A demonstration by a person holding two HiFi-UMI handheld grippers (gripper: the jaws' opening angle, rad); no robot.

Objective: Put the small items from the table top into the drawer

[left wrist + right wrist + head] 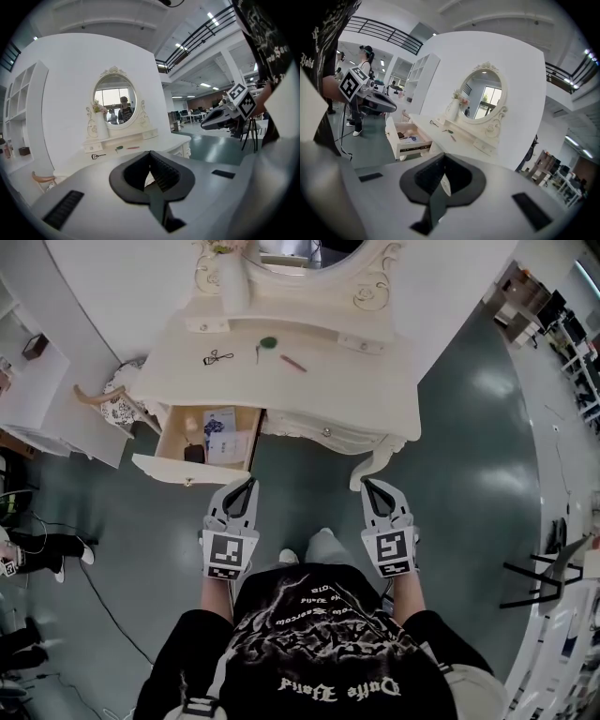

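On the white dressing table [356, 381] lie a black eyelash curler [217, 357], a small green item [267, 343] and a pink pen [293, 363]. Its left drawer [178, 465] stands pulled out, with a dark object and printed packets inside. Both grippers hang in front of the table, above the floor and apart from every item. My left gripper [249, 482] is just short of the drawer front, jaws together and empty. My right gripper [367, 484] is near the table's front leg, also shut on nothing. The left gripper view shows the curler [97, 155] far off.
A white vase [232, 277] with flowers stands by the oval mirror [114, 98] at the table's back. A wooden-backed stool [108, 399] sits left of the table. Another person's legs and cables [47, 549] are on the floor at far left. Green floor lies open to the right.
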